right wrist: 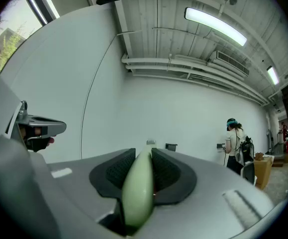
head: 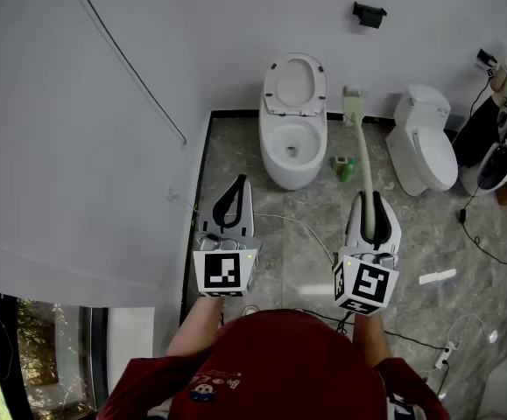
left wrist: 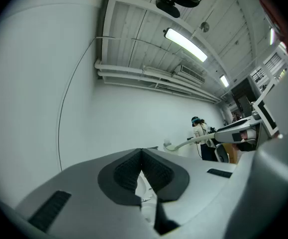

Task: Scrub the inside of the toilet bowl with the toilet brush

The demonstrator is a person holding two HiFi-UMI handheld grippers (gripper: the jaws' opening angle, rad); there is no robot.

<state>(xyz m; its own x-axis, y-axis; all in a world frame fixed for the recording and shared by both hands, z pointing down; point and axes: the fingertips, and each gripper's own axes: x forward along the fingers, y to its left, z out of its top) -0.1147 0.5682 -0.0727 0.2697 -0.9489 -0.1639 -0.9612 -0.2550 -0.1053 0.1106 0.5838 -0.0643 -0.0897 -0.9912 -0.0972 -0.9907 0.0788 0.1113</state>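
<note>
**Brush in the right gripper, bowl up at 12: grip notes**

The right gripper (head: pixel 371 202) is clenched on the handle of the toilet brush (head: pixel 363 160), and its own view shows the pale green shaft wedged between the ribbed pads. The left gripper (head: pixel 239 182) is closed with nothing in it, its tips pressed together.

The brush isn't in the toilet bowl (head: pixel 271 160) yet. In the head view the shaft runs from the right gripper toward 12 o'clock, and the brush head (head: pixel 352 108) ends up near the wall, at about 2 o'clock from the bowl. The seat and lid (head: pixel 294 82) are up, so the bowl is open.

Our guess on handling: light smooth plastic, a long shaft with a slight bow, so it'll probably flex a little when we push. We're holding the far end, which gives reach but not much leverage, and a slick round handle could twist in the jaws. Clamping a bit further down might help with hard scrubbing.

Stuff to watch:
- a green bottle (head: pixel 345 170) on the floor at 3 o'clock from the bowl, close under the brush's swing path
- a second toilet (head: pixel 424 147) farther toward 3 o'clock
- a white cord (head: pixel 292 218) on the tiles between the two grippers
</note>
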